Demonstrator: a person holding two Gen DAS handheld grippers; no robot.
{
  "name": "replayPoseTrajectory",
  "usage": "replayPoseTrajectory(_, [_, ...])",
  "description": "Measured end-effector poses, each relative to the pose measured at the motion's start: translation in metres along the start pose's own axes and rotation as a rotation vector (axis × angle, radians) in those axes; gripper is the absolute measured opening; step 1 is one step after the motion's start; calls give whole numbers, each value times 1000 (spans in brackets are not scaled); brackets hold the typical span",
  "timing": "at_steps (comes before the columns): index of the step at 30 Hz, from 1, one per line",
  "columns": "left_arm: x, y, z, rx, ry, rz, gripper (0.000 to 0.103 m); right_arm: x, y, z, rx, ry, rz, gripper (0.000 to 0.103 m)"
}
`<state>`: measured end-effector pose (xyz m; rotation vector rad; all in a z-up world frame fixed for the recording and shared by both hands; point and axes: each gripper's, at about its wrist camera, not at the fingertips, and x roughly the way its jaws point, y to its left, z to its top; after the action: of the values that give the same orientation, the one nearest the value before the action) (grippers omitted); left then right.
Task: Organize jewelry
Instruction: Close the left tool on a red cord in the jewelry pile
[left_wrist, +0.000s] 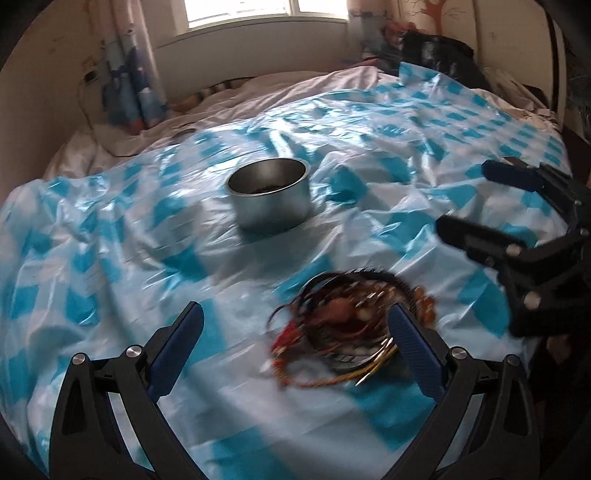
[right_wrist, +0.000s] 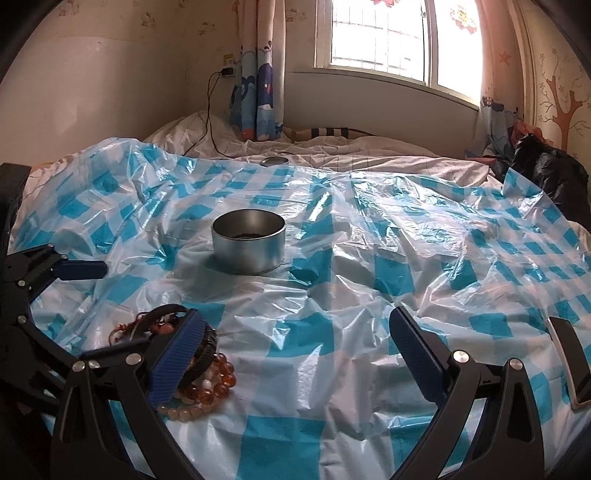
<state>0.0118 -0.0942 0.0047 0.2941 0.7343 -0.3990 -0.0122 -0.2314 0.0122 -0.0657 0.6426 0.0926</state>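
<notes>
Tangled amber-beaded bracelets and dark cords (right_wrist: 177, 354) lay heaped at lower left of my right view, on the blue-checked plastic sheet (right_wrist: 369, 258). My left gripper (left_wrist: 295, 332) and right gripper (right_wrist: 295, 347) gaped empty. Centre-frame, the round silver tin (right_wrist: 248, 242) seemingly held something dark; most sorting remained.

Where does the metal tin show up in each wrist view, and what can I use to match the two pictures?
Left wrist: the tin sits just above centre, a little left, on the checked sheet.
Right wrist: the tin sits near centre, slightly left, on the same sheet.
Shared landmark: the jewelry pile lies nearer the camera than the tin in both views, lower right in the left one, lower left in the right one.
</notes>
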Motion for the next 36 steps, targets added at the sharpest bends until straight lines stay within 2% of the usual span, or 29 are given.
replayPoseTrajectory(6, [12,13,8,-100,24,-33,96,1,-15,0,47,4,-7,96])
replayPoseTrajectory(11, [26,18,8,-132,57,-69,79,3,-17,1,60,10,4,96])
replayPoseTrajectory(15, [32,22,7,-156,72,-119,63,3,-16,2,53,8,5,96])
replayPoseTrajectory(18, [35,22,6,-159,82,-130,49,3,-15,2,55,10,6,96])
replayPoseTrajectory(20, [36,24,4,-175,84,-194,30,4,-14,2,53,11,7,96])
replayPoseTrajectory(21, [37,26,3,-190,92,-215,25,4,-13,2,52,11,7,96])
replayPoseTrajectory(22, [37,26,2,-188,96,-201,14,4,-12,2,50,11,7,96])
replayPoseTrajectory(23, [38,27,2,-186,103,-180,9,5,-12,2,49,12,7,96])
replayPoseTrajectory(27, [37,36,-1,-236,113,-212,3,6,-10,3,43,13,8,96])
replayPoseTrajectory(31, [28,43,2,-283,65,-261,3,7,-9,3,38,12,13,96])
replayPoseTrajectory(36, [23,57,9,-339,33,-275,3,6,-5,2,21,8,38,96])
